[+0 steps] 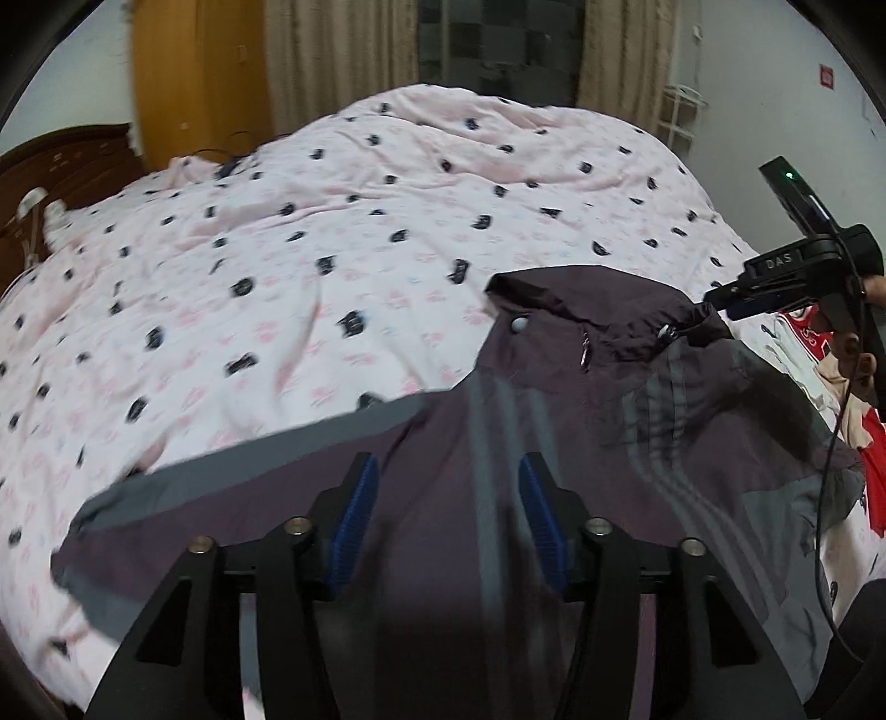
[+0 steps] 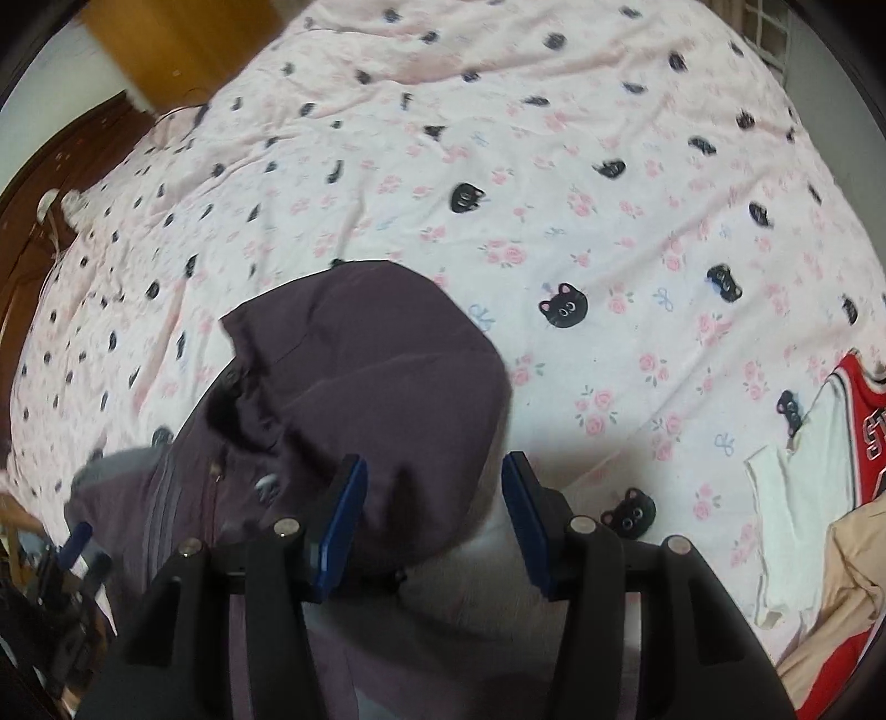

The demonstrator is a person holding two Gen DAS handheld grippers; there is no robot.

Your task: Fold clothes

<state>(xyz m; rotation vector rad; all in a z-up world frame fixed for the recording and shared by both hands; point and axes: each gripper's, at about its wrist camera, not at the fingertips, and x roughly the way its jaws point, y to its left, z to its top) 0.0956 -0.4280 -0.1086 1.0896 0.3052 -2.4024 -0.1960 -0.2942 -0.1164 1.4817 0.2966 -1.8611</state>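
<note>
A dark purple jacket (image 1: 554, 421) with grey stripes and grey panels lies spread on the bed, hood toward the far side. My left gripper (image 1: 448, 498) is open just above the jacket's body, blue pads apart. My right gripper (image 2: 434, 509) is open above the hood (image 2: 360, 376); its left pad overlaps the hood's edge and its right pad is over the sheet. The right gripper's body shows in the left wrist view (image 1: 797, 271) at the jacket's right side. The left gripper shows in the right wrist view (image 2: 72, 559) at the lower left.
The bed has a pink sheet (image 1: 332, 232) with black cat faces and roses. A red and white jersey (image 2: 864, 421), a white garment (image 2: 792, 509) and a beige garment (image 2: 841, 598) lie at the right. A brown headboard (image 1: 61, 160) stands at left; curtains (image 1: 338, 50) hang behind.
</note>
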